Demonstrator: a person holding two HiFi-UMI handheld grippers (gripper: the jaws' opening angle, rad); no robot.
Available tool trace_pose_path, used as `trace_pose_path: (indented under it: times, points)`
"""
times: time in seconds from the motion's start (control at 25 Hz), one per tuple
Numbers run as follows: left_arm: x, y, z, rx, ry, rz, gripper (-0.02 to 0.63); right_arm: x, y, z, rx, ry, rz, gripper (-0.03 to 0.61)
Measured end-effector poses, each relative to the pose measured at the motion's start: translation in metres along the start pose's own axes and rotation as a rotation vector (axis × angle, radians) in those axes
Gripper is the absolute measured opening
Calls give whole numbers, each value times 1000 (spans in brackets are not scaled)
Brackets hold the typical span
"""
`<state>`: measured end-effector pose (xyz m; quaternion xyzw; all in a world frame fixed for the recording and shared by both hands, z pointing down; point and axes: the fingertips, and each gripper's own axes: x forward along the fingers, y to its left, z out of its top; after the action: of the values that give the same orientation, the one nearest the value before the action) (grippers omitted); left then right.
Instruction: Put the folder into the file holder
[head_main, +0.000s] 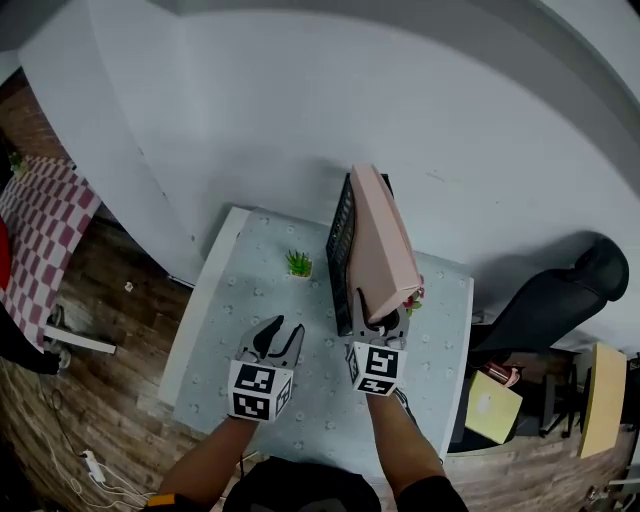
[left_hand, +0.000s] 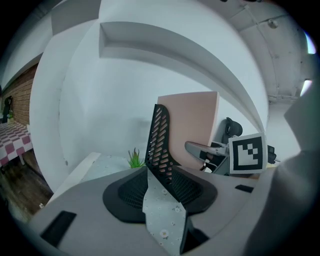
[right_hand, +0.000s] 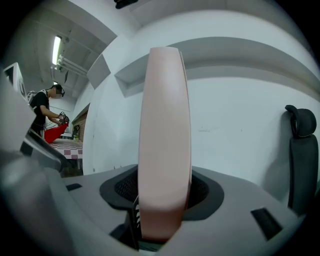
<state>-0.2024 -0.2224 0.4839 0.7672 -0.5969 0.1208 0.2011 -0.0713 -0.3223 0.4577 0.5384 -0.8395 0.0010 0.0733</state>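
Note:
A pink folder (head_main: 380, 240) stands upright in the black mesh file holder (head_main: 341, 250) on the table with the flowered cloth (head_main: 235, 310). My right gripper (head_main: 380, 313) is at the folder's near lower edge. In the right gripper view the folder (right_hand: 165, 125) fills the space between the jaws, with a thin gap on its left where the holder's mesh (right_hand: 134, 220) shows; the jaws stand open around it. My left gripper (head_main: 280, 336) hovers left of the holder, open and empty. Its own view shows the holder (left_hand: 159, 145), the folder (left_hand: 192, 125) and the right gripper (left_hand: 210, 150) ahead.
A small green plant (head_main: 298, 264) sits left of the holder near the wall. A black office chair (head_main: 560, 295) and a yellow item (head_main: 495, 405) are right of the table. A checked cloth (head_main: 45, 230) lies far left. A person (right_hand: 45, 107) stands far off.

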Motion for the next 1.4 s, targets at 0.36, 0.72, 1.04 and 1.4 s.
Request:
trace_pose_path:
  times: [0.36,0.72,1.04,1.4]
  points:
    - [-24,-20,22,17,-57,-18,155,-35,-3,5,-30,128,31,221]
    - [-62,-52,36,22,-125,4,134,-110,-11,45,3,102,70,219]
    - [-103,-89,38,47,-146,45,66,-180,-14,60,13,98,117,87]
    - [-130,-128,24,55,-145,57,21,-229,-24,62,69,82,165,17]
